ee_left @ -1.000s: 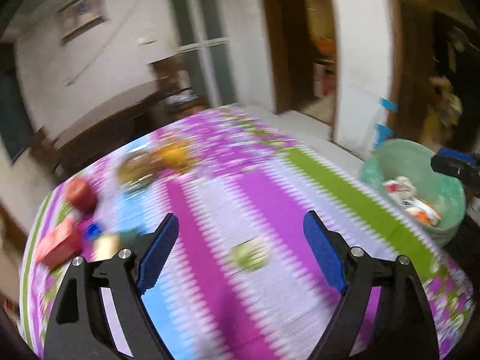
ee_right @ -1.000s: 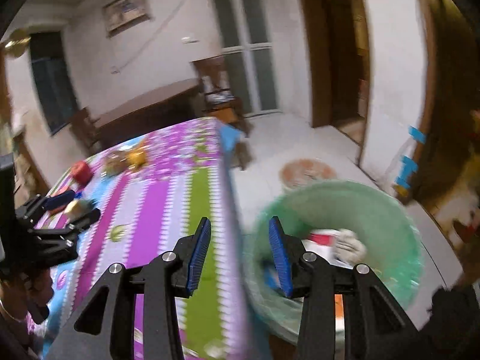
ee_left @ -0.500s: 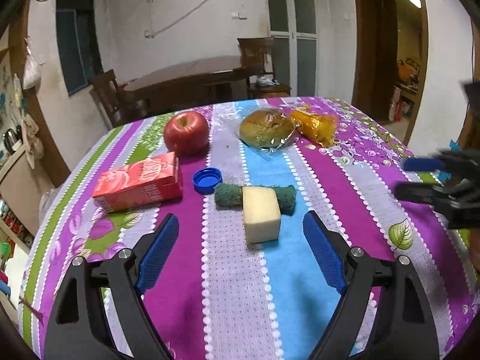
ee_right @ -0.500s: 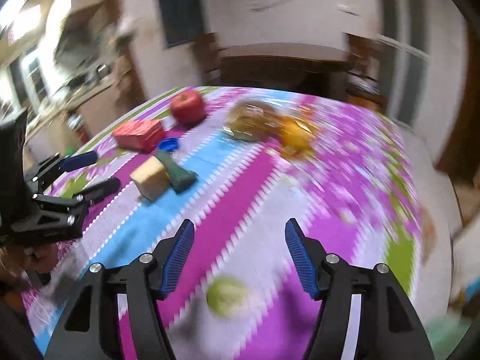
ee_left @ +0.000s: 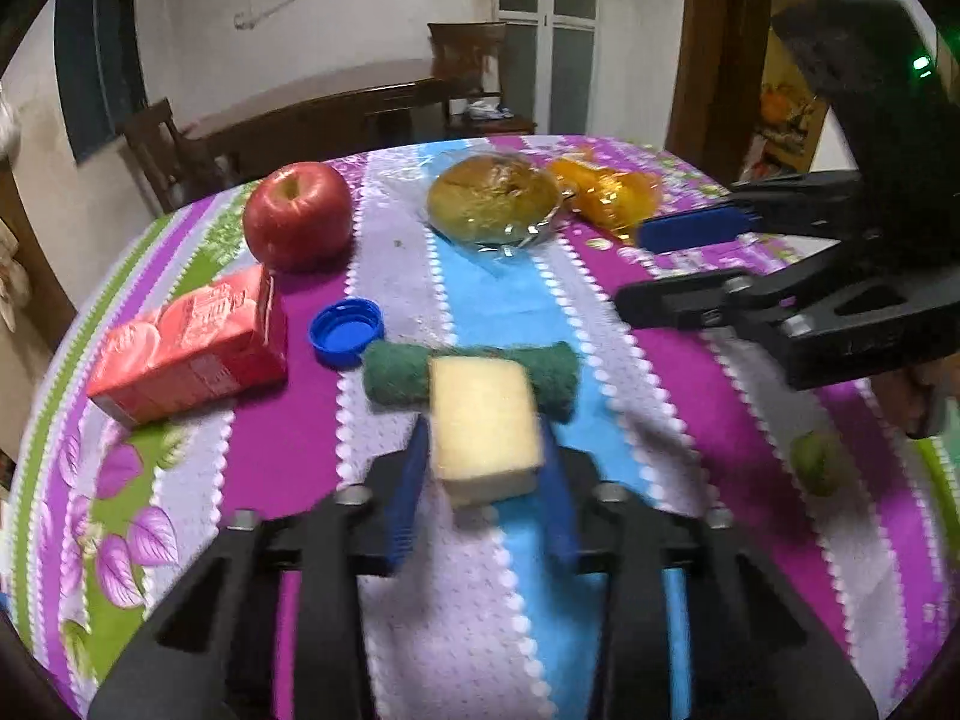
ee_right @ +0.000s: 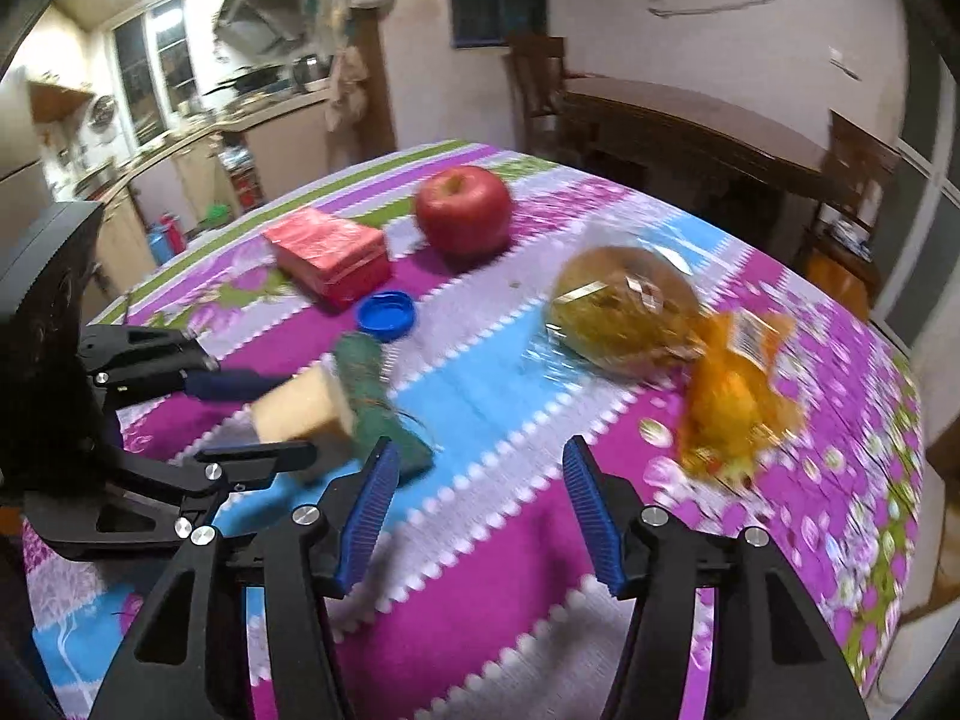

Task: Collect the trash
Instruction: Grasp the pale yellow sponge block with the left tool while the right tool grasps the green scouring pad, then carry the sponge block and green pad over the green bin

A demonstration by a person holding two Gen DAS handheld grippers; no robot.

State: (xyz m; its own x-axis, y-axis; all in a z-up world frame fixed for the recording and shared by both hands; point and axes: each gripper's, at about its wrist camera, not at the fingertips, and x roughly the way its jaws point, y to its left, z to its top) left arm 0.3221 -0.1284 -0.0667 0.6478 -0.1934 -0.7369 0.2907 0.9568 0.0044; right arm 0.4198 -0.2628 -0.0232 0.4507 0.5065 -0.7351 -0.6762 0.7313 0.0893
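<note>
Currently, on the striped tabletop [ee_left: 288, 456], from the left: a red carton [ee_left: 192, 348], an apple [ee_left: 298, 214], a blue cap [ee_left: 346, 331], a sponge [ee_left: 483, 420], a wrapped bun [ee_left: 493, 198] and an orange wrapper [ee_left: 612, 195]. The left gripper [ee_left: 485, 483] is seen with jaws closing against both sides of the sponge's yellow block. The right gripper [ee_right: 480, 510] is held above bare cloth, jaws about half open and closing, nothing between them.
</note>
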